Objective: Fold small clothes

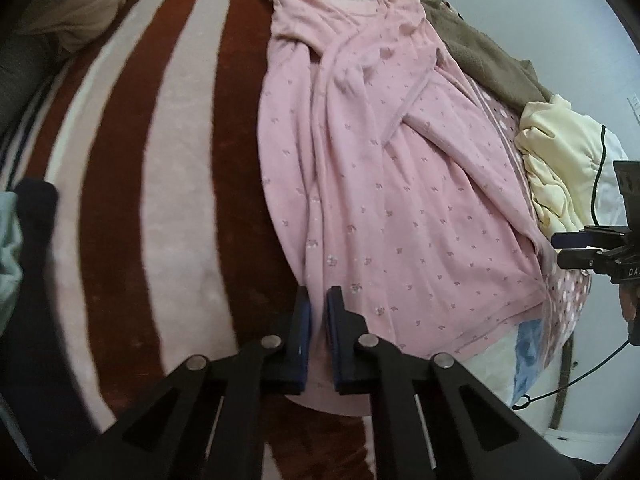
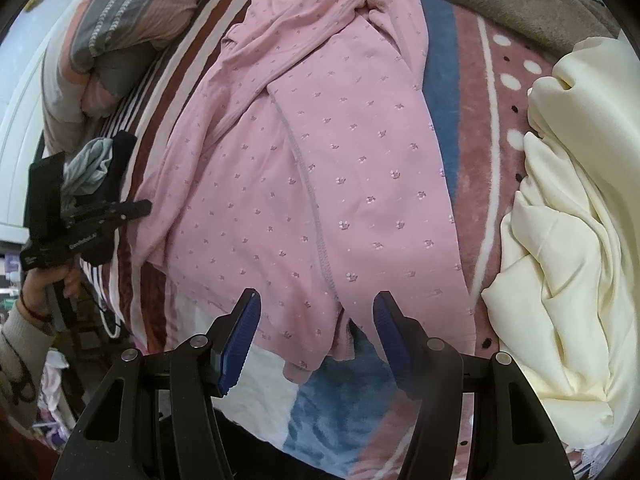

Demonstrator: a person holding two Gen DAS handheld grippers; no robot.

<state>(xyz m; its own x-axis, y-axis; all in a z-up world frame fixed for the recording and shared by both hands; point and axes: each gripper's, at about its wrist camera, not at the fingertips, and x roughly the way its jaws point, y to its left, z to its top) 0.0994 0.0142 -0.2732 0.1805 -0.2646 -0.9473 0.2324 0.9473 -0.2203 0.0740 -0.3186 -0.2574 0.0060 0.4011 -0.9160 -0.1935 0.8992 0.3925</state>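
Cream garment [image 2: 560,216] crowding pink garment's [image 2: 320,168] right

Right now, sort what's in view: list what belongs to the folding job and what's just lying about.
Belongs to the job:
pink garment, spread on the bed
left gripper, jaws nearly closed at its edge
right gripper, jaws open over its hem

Just lying about:
cream garment, heaped
brown blanket
striped blanket
plaid pillow
dark and pale green clothes

Left gripper [image 1: 318,312], right gripper [image 2: 316,332]: black linkages, blue pads, silver rivets; cream sleeve [image 2: 18,344]
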